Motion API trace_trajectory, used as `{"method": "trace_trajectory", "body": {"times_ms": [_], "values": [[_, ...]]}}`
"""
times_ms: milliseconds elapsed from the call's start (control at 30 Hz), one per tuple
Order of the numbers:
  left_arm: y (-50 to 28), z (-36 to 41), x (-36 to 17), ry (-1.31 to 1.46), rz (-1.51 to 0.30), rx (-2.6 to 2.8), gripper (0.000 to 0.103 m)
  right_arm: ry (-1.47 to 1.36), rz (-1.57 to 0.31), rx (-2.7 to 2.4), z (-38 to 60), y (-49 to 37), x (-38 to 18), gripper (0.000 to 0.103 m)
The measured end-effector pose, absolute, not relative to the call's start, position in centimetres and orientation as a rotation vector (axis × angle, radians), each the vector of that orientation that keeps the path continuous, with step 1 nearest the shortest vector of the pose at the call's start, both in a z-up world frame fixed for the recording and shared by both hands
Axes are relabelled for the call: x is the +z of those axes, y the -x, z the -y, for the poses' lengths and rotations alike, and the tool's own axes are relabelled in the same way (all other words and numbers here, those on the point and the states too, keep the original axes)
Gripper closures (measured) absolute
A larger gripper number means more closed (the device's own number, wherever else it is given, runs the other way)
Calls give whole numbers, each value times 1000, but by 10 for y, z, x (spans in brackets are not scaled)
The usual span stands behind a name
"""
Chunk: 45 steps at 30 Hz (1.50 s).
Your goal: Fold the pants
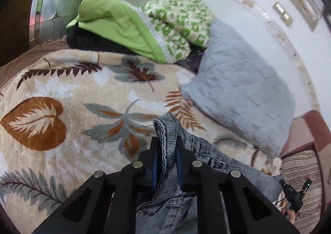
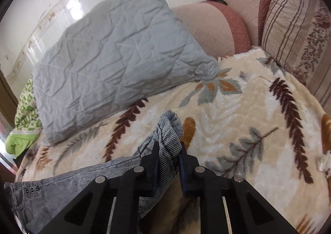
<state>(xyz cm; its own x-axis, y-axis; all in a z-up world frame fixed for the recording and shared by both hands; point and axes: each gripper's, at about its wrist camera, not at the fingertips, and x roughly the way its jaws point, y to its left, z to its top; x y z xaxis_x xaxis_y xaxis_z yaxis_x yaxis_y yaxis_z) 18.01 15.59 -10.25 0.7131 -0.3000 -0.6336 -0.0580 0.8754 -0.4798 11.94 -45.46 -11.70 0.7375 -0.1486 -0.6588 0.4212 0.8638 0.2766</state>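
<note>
Left gripper [image 1: 167, 147] pinching bunched waistband of grey pants [image 1: 215, 163], fabric pokes up betw. fingers. Right gripper [image 2: 170, 151] clamped on another grey fold, same pants [image 2: 62, 188]. Pants lifted at both ends, rest draped over leaf-print blanket [image 2: 238, 130]. Behind: blue-grey quilted pillow [image 2: 115, 52]. Farther off, green bedding pile [image 1: 128, 27]; striped cushion [image 2: 293, 23] w/ pink sofa arm.

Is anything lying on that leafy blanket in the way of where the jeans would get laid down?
Nothing visible does. Both grippers, left and right, already clamp the jeans. The blanket ahead is bare; the grey quilt lies farther back beside the wall.
</note>
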Motion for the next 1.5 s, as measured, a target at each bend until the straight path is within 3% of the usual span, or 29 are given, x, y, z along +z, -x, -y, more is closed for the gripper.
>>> {"method": "trace_trajectory", "body": {"times_ms": [200,367,700,933,1033,1133,1333,1400,1500], "values": [[-130,-173,-75,554,-682,-223,88,-510,-578,-331,455,-45,-90,87],[-81,-189,-78,534,-697,-270,88,-601,-576,-317,463,25,-98,87],[-11,-203,-110,306,-921,-265,91,-650,-764,-273,454,143,-131,87],[6,-213,-142,243,-1067,-208,91,-521,-1103,-200,448,172,-146,82],[11,-214,-144,228,-1079,-207,91,-475,-1119,-220,447,190,-145,73],[15,-213,-140,188,-1078,-194,92,-428,-1097,-246,445,200,-135,52],[18,-227,-145,187,-1104,-139,93,-446,-867,-222,456,212,-84,45],[19,-229,-146,190,-1103,-117,93,-517,-733,-255,468,220,-73,27],[21,-226,-136,184,-1058,-108,93,-536,-760,-334,476,194,-81,24]]}}
